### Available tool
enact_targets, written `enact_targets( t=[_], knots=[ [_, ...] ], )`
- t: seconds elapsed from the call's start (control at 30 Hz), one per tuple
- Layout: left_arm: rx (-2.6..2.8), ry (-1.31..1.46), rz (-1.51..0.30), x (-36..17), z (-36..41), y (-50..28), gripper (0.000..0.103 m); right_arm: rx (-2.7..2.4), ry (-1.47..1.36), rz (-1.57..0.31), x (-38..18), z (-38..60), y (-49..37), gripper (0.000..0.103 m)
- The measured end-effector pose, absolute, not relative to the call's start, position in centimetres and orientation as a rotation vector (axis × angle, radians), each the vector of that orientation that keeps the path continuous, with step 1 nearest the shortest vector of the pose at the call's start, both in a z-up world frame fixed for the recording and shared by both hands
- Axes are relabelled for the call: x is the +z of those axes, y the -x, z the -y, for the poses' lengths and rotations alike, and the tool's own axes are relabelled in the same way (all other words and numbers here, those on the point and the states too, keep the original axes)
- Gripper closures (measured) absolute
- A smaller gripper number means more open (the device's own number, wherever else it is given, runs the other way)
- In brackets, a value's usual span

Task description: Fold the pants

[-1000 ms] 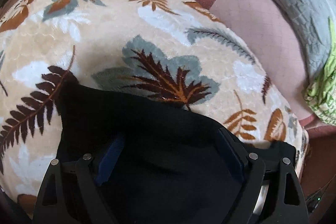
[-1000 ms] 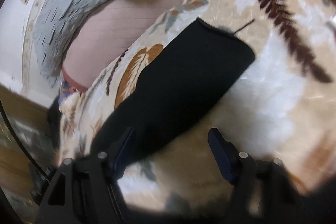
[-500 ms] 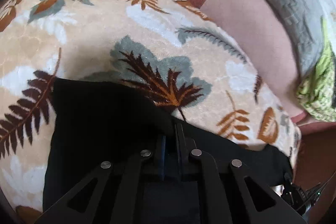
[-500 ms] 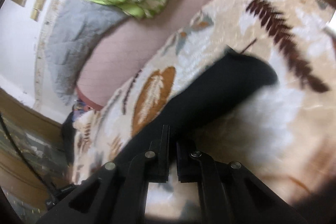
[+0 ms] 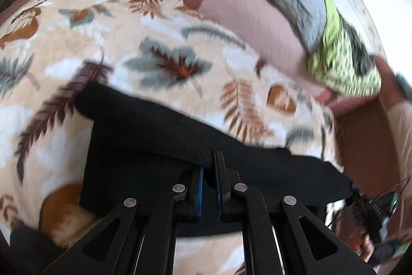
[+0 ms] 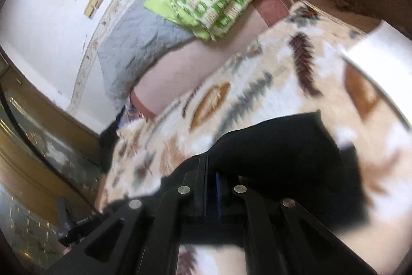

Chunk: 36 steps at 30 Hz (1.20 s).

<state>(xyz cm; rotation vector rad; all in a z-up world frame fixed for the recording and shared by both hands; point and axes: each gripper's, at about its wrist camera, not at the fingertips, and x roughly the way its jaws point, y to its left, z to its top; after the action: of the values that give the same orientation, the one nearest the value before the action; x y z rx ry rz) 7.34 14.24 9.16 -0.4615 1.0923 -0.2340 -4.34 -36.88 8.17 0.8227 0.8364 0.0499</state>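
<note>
You had the black pants (image 5: 144,135) lying across the leaf-print blanket (image 5: 108,25) on the bed, a soft flat base for folding; your left hand-held gripper (image 5: 209,166) was pinched on a raised fold of the cloth, likely so that the edge could be carried over; your right hand-held gripper (image 6: 211,166) was likewise clamped on the pants (image 6: 280,146), probably so that both ends would lift together and stay even.

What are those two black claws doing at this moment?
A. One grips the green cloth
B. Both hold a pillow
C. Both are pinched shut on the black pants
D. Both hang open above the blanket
C: the left gripper and right gripper each clamp a fold of the black pants.
</note>
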Motion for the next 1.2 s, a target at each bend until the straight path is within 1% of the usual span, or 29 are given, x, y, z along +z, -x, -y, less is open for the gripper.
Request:
enact_targets(
  t=[0.07,0.13,0.23,0.33,0.5,0.67,0.77,0.83,0.9,0.93,0.97,1.0,1.03,1.07,1.13,1.2],
  knots=[
    [-0.212,0.400,-1.111,8.0,-14.0,-5.6,0.096,0.022,-0.790,-0.907,6.2,36.2,5.8,0.099],
    [-0.168,0.335,-1.149,5.6,-13.4,-4.5,0.096,-0.018,-0.809,-0.980,3.2,35.8,6.7,0.099],
    [-0.145,0.351,-1.189,3.6,-13.2,-3.6,0.096,-0.057,-0.846,-1.016,0.7,35.9,7.3,0.099],
    [-0.142,0.346,-1.158,4.0,-13.2,-3.1,0.096,-0.042,-0.845,-0.995,1.2,36.1,7.6,0.099],
    [-0.143,0.335,-1.143,4.4,-12.9,-2.1,0.095,-0.051,-0.795,-1.013,1.6,35.8,7.6,0.099],
    [-0.159,0.345,-1.134,4.4,-12.9,-1.9,0.094,-0.077,-0.641,-0.996,3.3,35.2,6.3,0.099],
    [-0.182,0.341,-1.140,4.5,-12.6,-1.5,0.094,-0.096,-0.653,-0.962,4.1,35.8,6.5,0.099],
    [-0.208,0.343,-1.143,4.7,-12.4,-0.9,0.092,-0.128,-0.657,-0.973,3.6,36.3,6.8,0.099],
    [-0.216,0.332,-1.160,4.4,-12.4,-0.7,0.086,-0.122,-0.680,-1.001,2.4,36.2,6.7,0.099],
    [-0.204,0.317,-1.166,4.3,-12.6,-0.7,0.081,-0.111,-0.679,-1.018,2.2,36.0,6.6,0.094],
    [-0.192,0.311,-1.167,4.4,-12.9,-0.8,0.071,-0.109,-0.667,-1.032,2.1,35.6,6.7,0.089],
    [-0.175,0.317,-1.162,4.6,-13.4,-0.8,0.068,-0.106,-0.651,-1.037,2.4,35.3,6.9,0.086],
    [-0.168,0.333,-1.160,4.9,-13.9,-0.8,0.068,-0.091,-0.641,-1.033,2.9,35.1,7.3,0.076],
    [-0.162,0.361,-1.162,5.4,-15.0,-0.8,0.067,-0.081,-0.639,-1.025,3.3,35.1,7.7,0.071],
    [-0.131,0.382,-1.140,6.5,-16.5,-0.8,0.062,-0.054,-0.641,-1.002,4.6,35.1,8.6,0.070],
    [-0.060,0.390,-1.084,7.9,-18.6,-0.8,0.048,-0.013,-0.649,-0.983,5.6,34.8,8.9,0.069]
  ],
)
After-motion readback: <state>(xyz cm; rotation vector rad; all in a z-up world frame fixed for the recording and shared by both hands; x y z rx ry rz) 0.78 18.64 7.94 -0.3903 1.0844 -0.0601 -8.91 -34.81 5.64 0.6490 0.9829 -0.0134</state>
